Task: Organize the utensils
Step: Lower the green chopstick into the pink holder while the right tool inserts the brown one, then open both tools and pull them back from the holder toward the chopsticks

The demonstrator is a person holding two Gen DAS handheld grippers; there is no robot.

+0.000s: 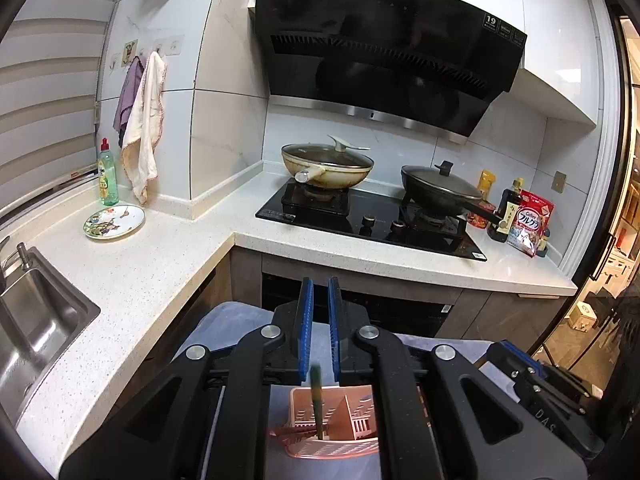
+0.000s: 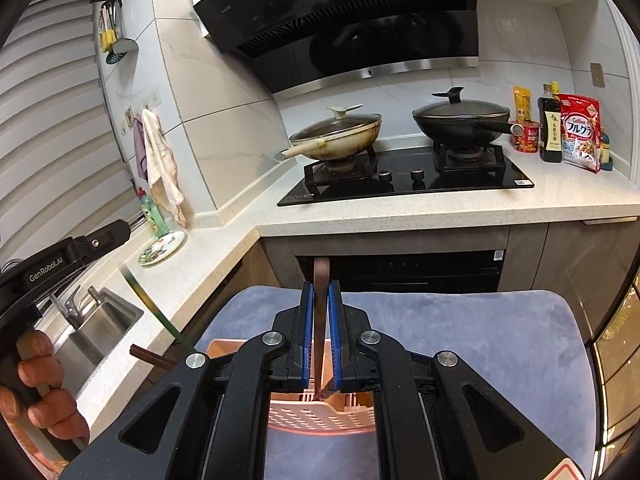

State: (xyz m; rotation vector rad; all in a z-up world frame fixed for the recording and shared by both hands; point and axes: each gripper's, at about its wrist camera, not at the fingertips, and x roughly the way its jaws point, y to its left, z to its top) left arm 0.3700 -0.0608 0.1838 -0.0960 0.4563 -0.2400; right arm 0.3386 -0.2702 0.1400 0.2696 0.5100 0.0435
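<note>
Pink perforated utensil holder [image 2: 320, 416] with inner dividers sits near, on a blue-grey padded mat [image 2: 460, 336], directly below both grippers. A green-handled utensil [image 1: 317, 404] stands upright in it; a second brown handle [image 2: 150, 357] pokes out at its left.

Far side: speckled countertop [image 1: 160, 264], cream pan [image 1: 326, 168] and black pan [image 1: 440, 192] on the hob, sink [image 1: 36, 320] left, patterned plate [image 1: 114, 222] near a green bottle [image 1: 107, 174].

Right gripper [image 2: 321, 292]: jaws nearly together with a brown flat-handled utensil [image 2: 320, 320] between the blue pads, tip down in the holder. Left gripper [image 1: 318, 292]: shut to a narrow slot; the green handle sits low between its pads, grip uncertain.
</note>
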